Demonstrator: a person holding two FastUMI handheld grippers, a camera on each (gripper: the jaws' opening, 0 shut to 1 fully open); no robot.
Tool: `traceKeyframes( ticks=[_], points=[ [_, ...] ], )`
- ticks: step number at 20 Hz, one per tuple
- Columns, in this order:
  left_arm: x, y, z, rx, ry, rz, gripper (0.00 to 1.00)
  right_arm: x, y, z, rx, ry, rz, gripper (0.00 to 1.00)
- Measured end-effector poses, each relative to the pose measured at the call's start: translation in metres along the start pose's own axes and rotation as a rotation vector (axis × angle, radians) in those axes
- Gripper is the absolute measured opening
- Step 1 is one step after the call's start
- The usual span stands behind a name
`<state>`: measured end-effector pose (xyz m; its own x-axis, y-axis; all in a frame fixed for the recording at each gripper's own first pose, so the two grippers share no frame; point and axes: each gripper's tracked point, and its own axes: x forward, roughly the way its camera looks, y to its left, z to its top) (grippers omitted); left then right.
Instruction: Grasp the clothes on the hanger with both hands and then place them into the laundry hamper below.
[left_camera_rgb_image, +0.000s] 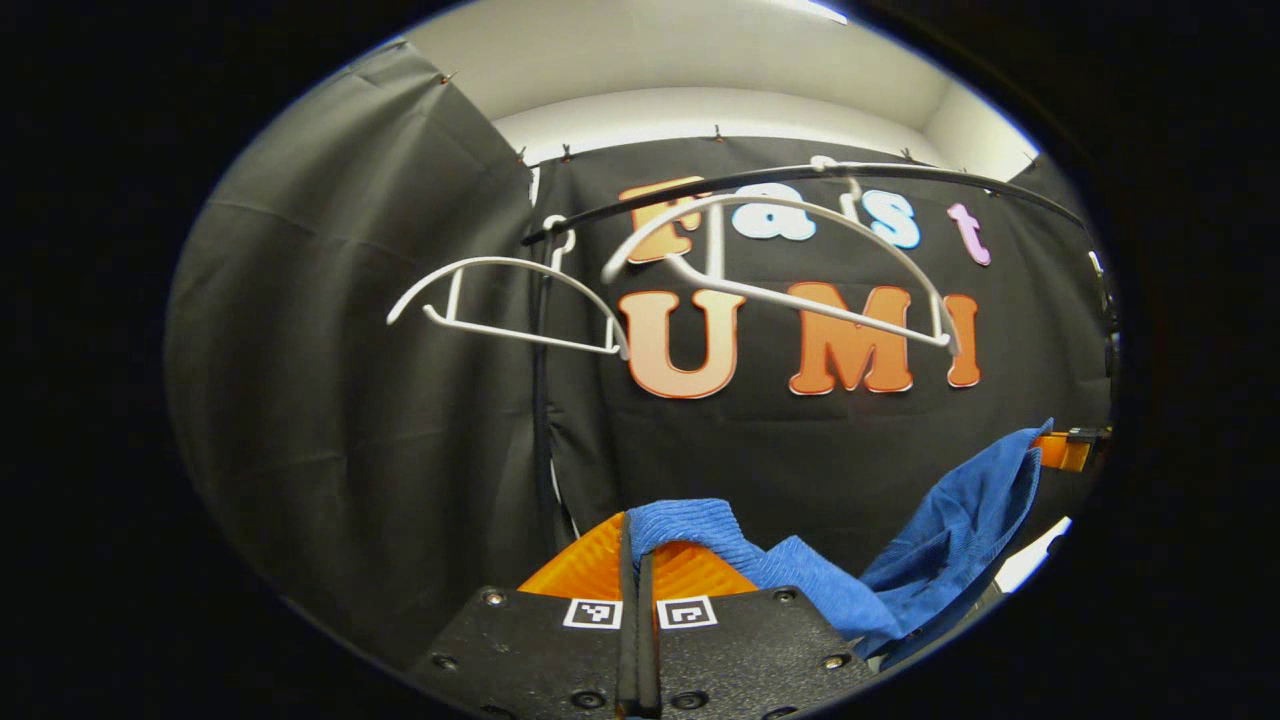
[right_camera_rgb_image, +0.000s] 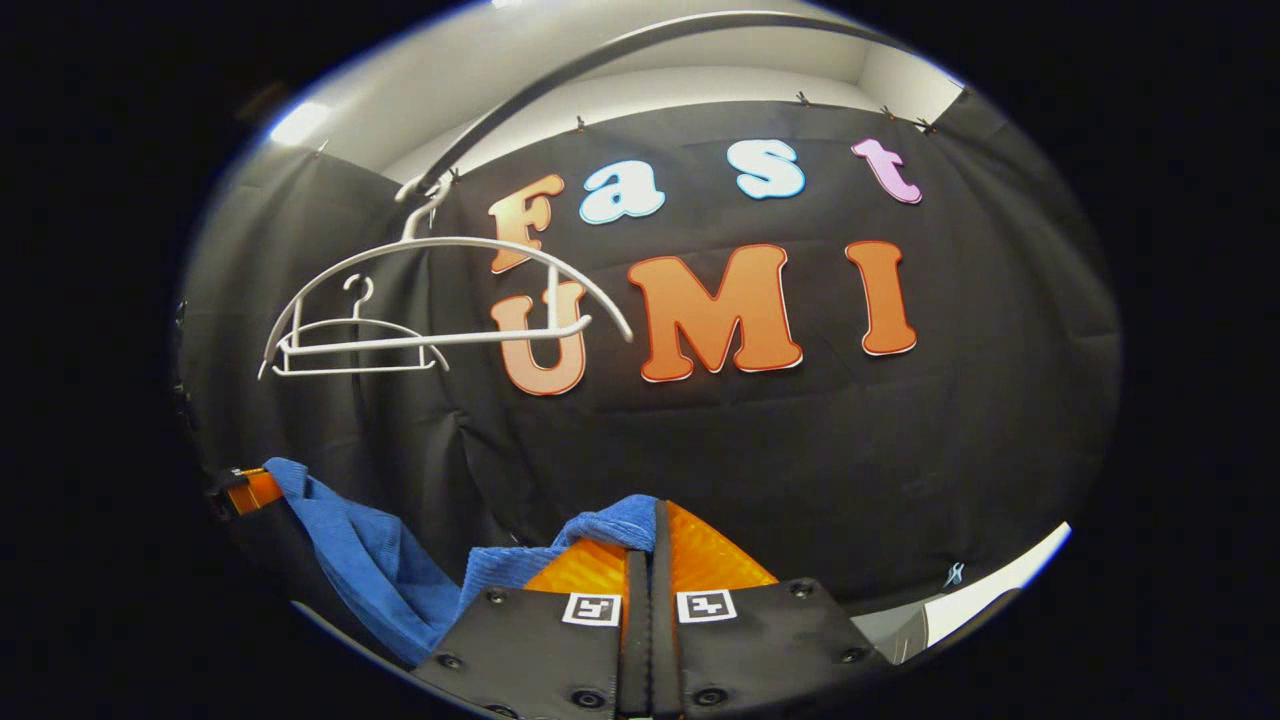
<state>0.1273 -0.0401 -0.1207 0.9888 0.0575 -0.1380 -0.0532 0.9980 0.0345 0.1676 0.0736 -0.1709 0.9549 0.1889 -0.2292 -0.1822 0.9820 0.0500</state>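
- Jaws first: on our left gripper (left_camera_rgb_image: 637, 560) they are pressed together at the bottom centre of the left gripper view, with a fold of the blue ribbed cloth garment (left_camera_rgb_image: 930, 560) pinched between them and spilling over the top of the fingers.
- Our right gripper (right_camera_rgb_image: 650, 550) is likewise closed at the bottom centre of the right gripper view, nipping another edge of the same garment, which bunches over its left finger.
- Between the two grips the garment sags in a loose swag, running to the lower right of the left gripper view and the lower left of the right gripper view.
- Both white plastic hangers, the nearer hanger (left_camera_rgb_image: 790, 270) and the smaller farther hanger (left_camera_rgb_image: 500, 305), hang bare from the dark curved rail (left_camera_rgb_image: 800, 180) in the upper part of the frame, so we judge the garment already free of them.
- We judge the cloth light, soft and limp: it will not hold any shape, and it drapes and swings from wherever it is gripped.
- Holding two well-separated edges suits it; a thin pinch could slip, so a bunched fold is the safer hold.
- We cannot see the hamper from here.
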Motion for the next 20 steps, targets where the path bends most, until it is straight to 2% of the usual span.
traceKeyframes(
  ticks=[3,7,14,20],
  points=[
    [-0.005,-0.042,-0.011,0.0,0.017,-0.064,0.0,-0.015,0.018,-0.014,-0.048,-0.005,0.006,0.07],
    [-0.008,-0.08,-0.024,-0.029,0.026,-0.099,0.0,-0.033,0.039,-0.042,-0.064,-0.009,0.012,0.07],
    [-0.008,-0.127,-0.093,-0.017,0.13,-0.143,0.0,-0.027,0.034,-0.111,-0.049,0.057,-0.042,0.07],
    [-0.004,-0.132,-0.156,0.005,0.21,-0.126,0.0,-0.033,0.009,-0.173,0.001,0.115,-0.097,0.07]
  ],
)
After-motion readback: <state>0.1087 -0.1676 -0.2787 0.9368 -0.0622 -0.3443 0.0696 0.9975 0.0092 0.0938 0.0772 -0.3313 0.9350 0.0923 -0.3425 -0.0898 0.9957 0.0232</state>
